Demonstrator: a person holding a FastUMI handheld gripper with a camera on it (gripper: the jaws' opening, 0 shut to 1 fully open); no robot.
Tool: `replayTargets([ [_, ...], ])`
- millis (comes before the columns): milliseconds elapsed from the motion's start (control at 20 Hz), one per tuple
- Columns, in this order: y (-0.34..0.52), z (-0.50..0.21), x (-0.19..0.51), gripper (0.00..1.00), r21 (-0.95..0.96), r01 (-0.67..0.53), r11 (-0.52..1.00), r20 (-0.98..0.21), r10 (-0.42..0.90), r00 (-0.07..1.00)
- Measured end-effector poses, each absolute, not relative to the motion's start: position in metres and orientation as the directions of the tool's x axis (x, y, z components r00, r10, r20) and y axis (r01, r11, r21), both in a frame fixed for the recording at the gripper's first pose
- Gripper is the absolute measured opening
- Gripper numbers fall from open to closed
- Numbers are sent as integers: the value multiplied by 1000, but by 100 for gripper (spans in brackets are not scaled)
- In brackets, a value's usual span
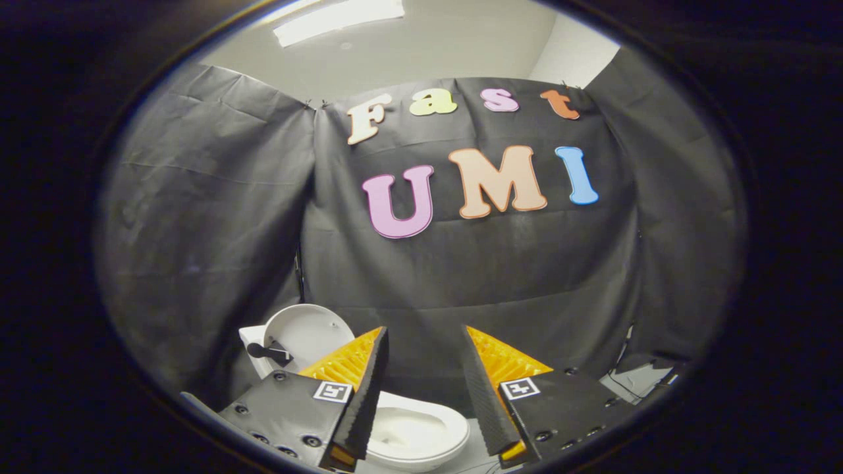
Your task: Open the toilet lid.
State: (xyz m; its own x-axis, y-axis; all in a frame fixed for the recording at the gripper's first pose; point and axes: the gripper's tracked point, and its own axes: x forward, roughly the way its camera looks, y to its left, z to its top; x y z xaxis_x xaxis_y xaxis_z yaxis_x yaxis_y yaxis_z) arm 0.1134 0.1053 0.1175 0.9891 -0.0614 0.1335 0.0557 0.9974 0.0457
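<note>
A small white toilet stands below my gripper (pixel 424 329). Its open bowl (pixel 415 431) shows between the two fingers, low down. The round white lid (pixel 306 332) stands raised behind the bowl, just beyond the left finger (pixel 365 382), leaning back against the white tank (pixel 250 342). A short black lever (pixel 267 351) sticks out by the lid's lower left. The fingers are spread wide apart with nothing between them and touch neither lid nor bowl. The left finger hides part of the lid and of the bowl's rim.
Black cloth walls (pixel 211 217) close in behind and on both sides of the toilet. A pale patch of floor (pixel 642 380) shows beyond the right finger, beside the cloth. A ceiling light (pixel 336 16) glows overhead.
</note>
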Motion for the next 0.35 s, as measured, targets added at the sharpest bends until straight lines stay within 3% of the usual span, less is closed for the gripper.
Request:
replayTargets([
  [350,73,91,96,67,23,24,999,78,-26,997],
])
